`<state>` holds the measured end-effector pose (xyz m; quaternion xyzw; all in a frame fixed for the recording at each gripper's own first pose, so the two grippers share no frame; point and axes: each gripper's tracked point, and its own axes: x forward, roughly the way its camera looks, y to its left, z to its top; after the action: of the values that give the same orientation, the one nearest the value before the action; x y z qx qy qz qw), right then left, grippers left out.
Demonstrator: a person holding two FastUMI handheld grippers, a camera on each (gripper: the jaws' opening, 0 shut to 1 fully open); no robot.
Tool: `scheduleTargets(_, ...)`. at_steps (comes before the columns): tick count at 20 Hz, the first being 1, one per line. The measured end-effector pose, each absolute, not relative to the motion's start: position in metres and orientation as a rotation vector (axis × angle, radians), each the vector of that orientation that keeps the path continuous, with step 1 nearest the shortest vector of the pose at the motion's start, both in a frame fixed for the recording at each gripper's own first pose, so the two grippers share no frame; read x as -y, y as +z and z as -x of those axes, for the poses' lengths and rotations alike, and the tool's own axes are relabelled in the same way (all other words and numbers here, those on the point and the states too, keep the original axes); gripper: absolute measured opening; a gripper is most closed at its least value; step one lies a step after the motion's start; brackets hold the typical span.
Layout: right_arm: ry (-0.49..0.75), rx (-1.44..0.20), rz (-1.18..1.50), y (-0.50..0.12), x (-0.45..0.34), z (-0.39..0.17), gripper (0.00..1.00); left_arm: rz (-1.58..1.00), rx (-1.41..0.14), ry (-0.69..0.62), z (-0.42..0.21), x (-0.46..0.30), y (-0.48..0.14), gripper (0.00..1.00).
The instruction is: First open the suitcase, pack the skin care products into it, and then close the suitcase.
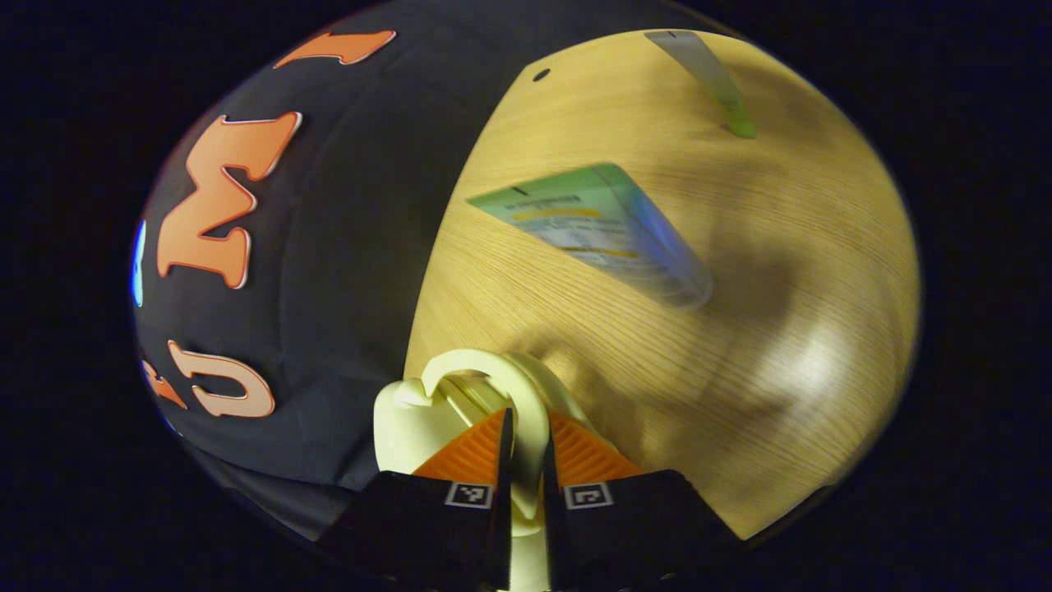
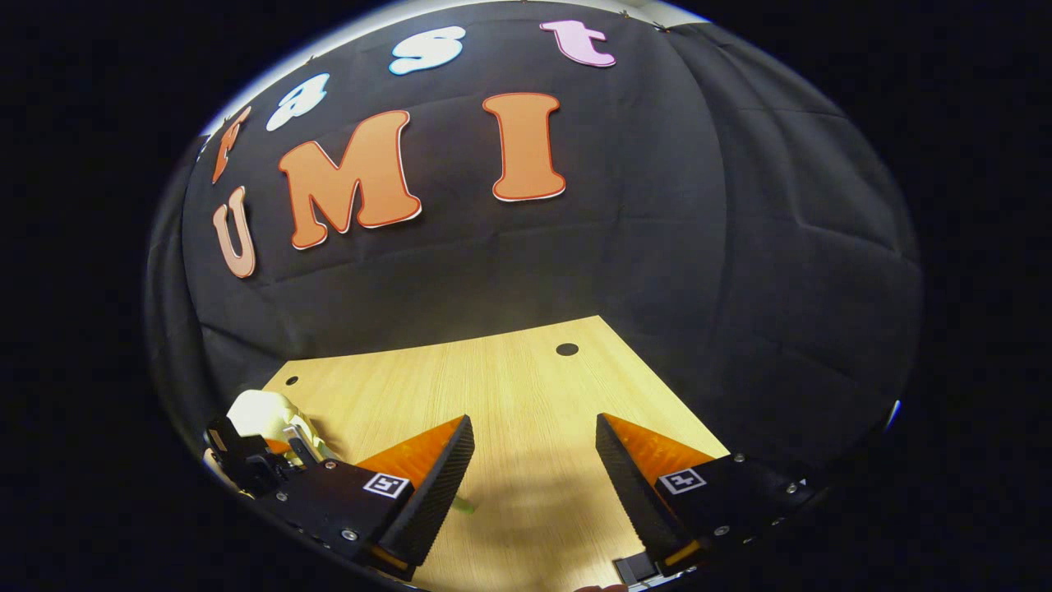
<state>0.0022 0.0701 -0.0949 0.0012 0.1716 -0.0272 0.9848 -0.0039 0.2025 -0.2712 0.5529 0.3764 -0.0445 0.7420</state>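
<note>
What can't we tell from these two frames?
- Cream handle: left gripper is shut on it; its fingers hide what it joins below.
- Green tube, left gripper view: motion-blurred, print unreadable.
- Thin tube: top end cut by the view's edge.
- Suitcase open or closed: undeterminable; right gripper is open over bare table.

Tube [image 1: 608,230] lies on table [image 1: 781,271] beyond suitcase handle [image 1: 493,378]; 2nd tube [image 1: 711,78] farther back, w/ wall left.

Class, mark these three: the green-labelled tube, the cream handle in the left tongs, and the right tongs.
Green-labelled tube [image 1: 600,230]: left gripper view, on its label.
Cream handle [image 1: 526,403]: left gripper view, on the loop's right side above the fingers.
Right tongs [image 2: 534,473]: right gripper view, midway between the open fingertips.
</note>
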Motion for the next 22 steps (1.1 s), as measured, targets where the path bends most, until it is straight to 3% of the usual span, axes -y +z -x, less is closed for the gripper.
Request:
scheduleTargets(1,-0.053,-0.345,-0.007,-0.095,-0.072,-0.001,0.95,-1.195,-0.818,-0.094,0.002,-0.200,-0.267,0.17)
scheduleTargets(2,-0.048,-0.344,-0.009,-0.094,-0.075,-0.001,0.95,-1.128,-0.824,-0.097,0.005,-0.199,-0.264,0.09)
scheduleTargets(9,-0.015,-0.311,-0.014,-0.086,-0.111,0.000,0.94,-0.663,-0.786,-0.105,0.005,-0.203,-0.207,0.09)
scheduleTargets(16,0.011,-0.268,0.024,-0.071,-0.168,-0.003,0.94,-0.291,-0.687,-0.109,0.012,-0.267,-0.183,0.09)
scheduleTargets(22,0.025,-0.240,0.040,-0.060,-0.225,0.002,0.95,-0.173,-0.615,-0.059,0.026,-0.358,-0.140,0.09)
